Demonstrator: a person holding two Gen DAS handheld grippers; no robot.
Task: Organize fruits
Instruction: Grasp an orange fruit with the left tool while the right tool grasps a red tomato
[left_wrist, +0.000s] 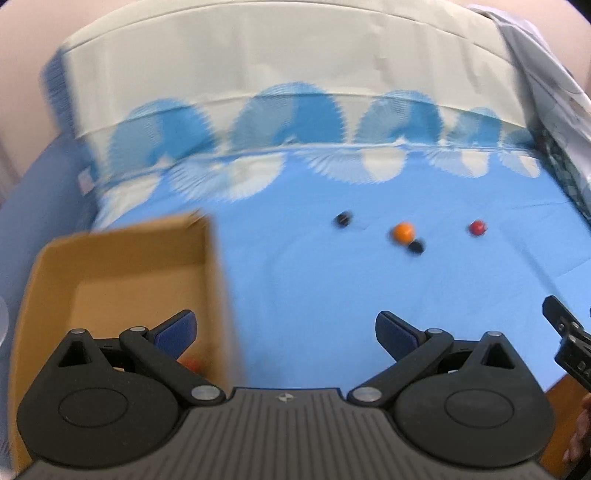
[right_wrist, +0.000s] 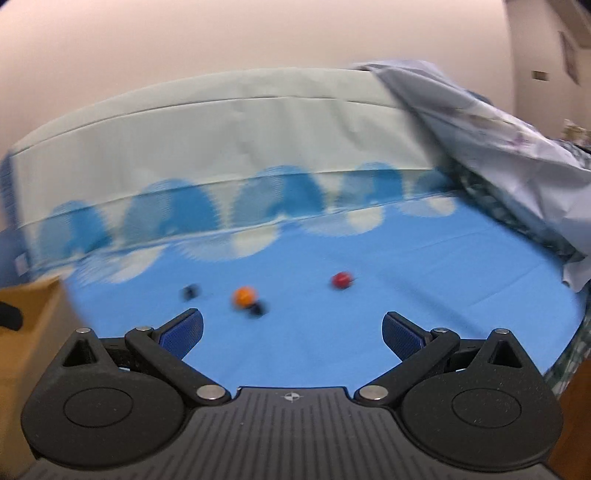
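An orange fruit lies on the blue sheet, with a red fruit to its right and two dark fruits near it. My left gripper is open above the right wall of a cardboard box; something reddish shows in the box behind its left finger. In the right wrist view my right gripper is open and holds nothing, short of the orange fruit, the dark fruits and the red fruit.
A folded white and blue patterned cover runs along the back of the bed. A crumpled pale cloth is heaped at the right. The other gripper and part of a hand show at the left view's right edge. Both views are motion-blurred.
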